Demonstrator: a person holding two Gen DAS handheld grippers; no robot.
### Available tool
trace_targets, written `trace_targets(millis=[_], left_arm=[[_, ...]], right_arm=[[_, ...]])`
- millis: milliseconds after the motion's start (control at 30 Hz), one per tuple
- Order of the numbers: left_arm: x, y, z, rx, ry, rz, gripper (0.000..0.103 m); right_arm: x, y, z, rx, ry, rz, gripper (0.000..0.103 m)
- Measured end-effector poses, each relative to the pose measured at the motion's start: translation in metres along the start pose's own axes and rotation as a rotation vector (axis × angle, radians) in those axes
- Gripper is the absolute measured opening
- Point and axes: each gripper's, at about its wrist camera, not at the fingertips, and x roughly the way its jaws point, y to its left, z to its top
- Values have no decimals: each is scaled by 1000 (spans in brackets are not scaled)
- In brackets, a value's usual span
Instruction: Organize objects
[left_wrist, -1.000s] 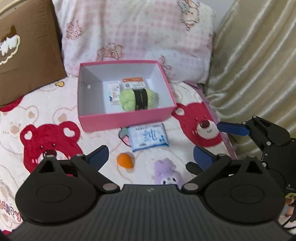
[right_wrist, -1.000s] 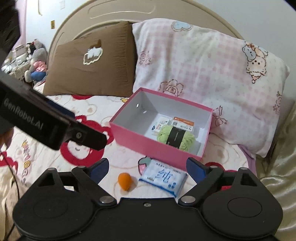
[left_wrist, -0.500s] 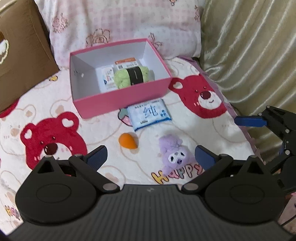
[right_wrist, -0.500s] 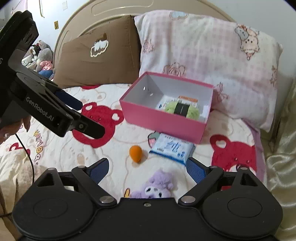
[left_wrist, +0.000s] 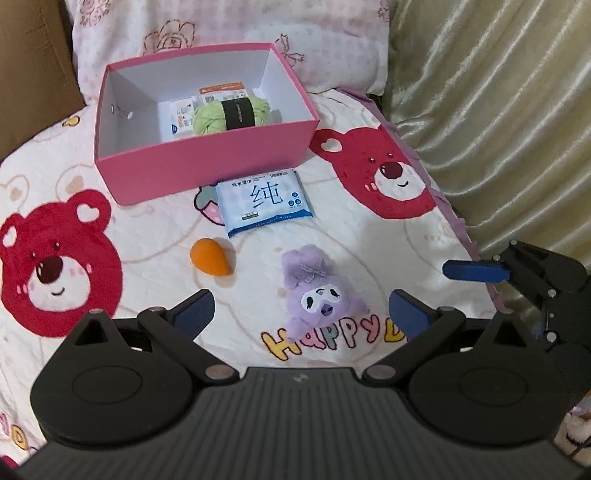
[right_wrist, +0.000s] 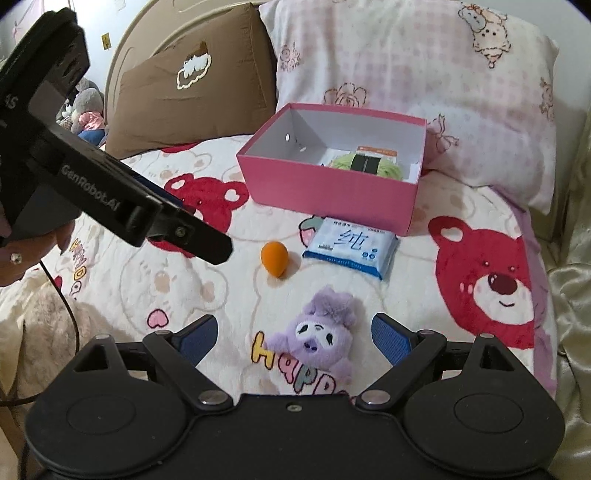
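Three loose items lie on the bear-print bedspread (left_wrist: 369, 236) in front of an open pink box (left_wrist: 207, 162): a blue-and-white wet-wipe pack (left_wrist: 264, 201) just beside the box's near wall, an orange egg-shaped sponge (left_wrist: 209, 257) nearer the camera and to the pack's left, and a purple plush toy (left_wrist: 317, 291) nearest of all, lying partly over the coloured "HAPPY" lettering on the cover. Inside the box rest a ball of light green yarn (left_wrist: 231, 115) with a black band, and beside and behind it a small white packet (left_wrist: 181, 116) and an orange-topped card (left_wrist: 221, 90). Both pairs of tongs are spread wide with nothing between them. Seen from its own camera, the left tongs (left_wrist: 301, 314) hang above the bedspread with the plush toy lying between the blue pads, not touched by either. The right tongs (right_wrist: 293, 338) likewise frame the plush toy from the other side, and appear at the right edge of the left view. A pink checked pillow (right_wrist: 413, 62) stands behind the box, a brown pillow (right_wrist: 192, 85) to its left, and a shiny beige quilt (left_wrist: 498, 110) is bunched along the right side of the bed.
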Motion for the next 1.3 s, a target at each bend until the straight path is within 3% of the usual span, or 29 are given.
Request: trace_targets(millis=[233,400,567,900,1100,1300], left_arm=[[20,7,-19,-95,-30,-38,102],[35,10,-27,-159,-51,-27,102],[45,10,-34,-145,-86,25,102],[68,16,-55,-201,-64,7,99],[74,7,-61,-146,-54,5,99],[77,9,-63,-155,-77,-19,99]], right_arm=[[17,0,-9,6,3,20,93],[31,-3,-14,-6,-75,-54,92],[46,-14,-18,21,-67,-49,92],[68,-16,-35,-63,-53,-79,92],[79,-20,-47,-39,-35,-32,92],[90,-18,-56,-21,-15,12,92]])
